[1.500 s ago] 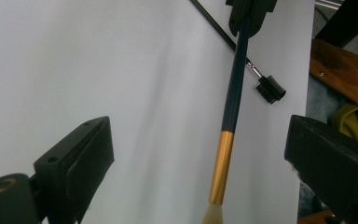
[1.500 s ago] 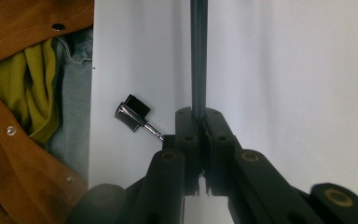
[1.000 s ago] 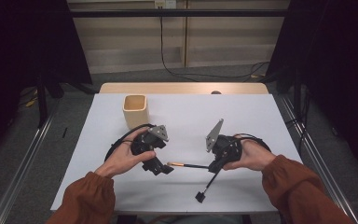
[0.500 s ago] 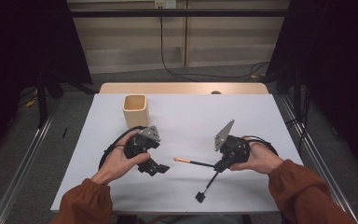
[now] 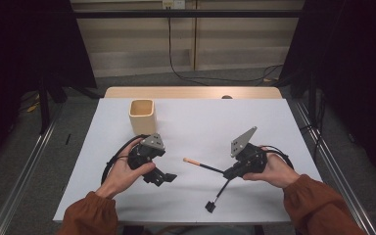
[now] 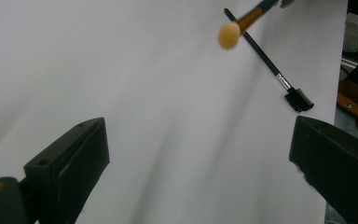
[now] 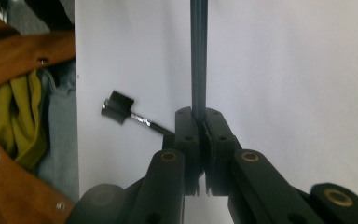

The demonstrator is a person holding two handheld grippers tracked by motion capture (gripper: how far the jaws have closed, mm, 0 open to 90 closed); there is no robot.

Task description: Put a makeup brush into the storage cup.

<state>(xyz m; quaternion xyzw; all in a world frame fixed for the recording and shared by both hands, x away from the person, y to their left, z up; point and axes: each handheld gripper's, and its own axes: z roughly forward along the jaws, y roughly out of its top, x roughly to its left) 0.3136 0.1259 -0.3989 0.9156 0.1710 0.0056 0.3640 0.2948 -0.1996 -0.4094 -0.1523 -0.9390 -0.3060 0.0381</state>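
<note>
The right gripper [image 7: 200, 122] has its jaws pressed together on the thin dark handle of a makeup brush [image 7: 198, 51], which runs straight up out of the pinch to the top edge of the right gripper view. The left gripper [image 6: 200, 154] has its jaws spread wide, one at the lower left and one at the lower right of the left gripper view, with bare white table [image 6: 121, 70] between them. Near the bottom of the high view, two forearms in rust-coloured sleeves [image 5: 85, 215] come in at the lower left and lower right. Just above them the left gripper [image 5: 164, 177] sits left of centre and the right gripper [image 5: 229, 172] right of centre, well apart. The makeup brush [image 5: 200, 165] points from the right gripper toward the middle of the frame, its pale round tip free in the gap between the two grippers. Below it, a second tool, a thin black comb brush [image 5: 218, 195] with a small square head, lies on the table near the lower centre, its upper end close to the right gripper. Farther up, in the upper left part of the table, a tan square cup [image 5: 142, 116] stands upright, apart from both grippers.
</note>
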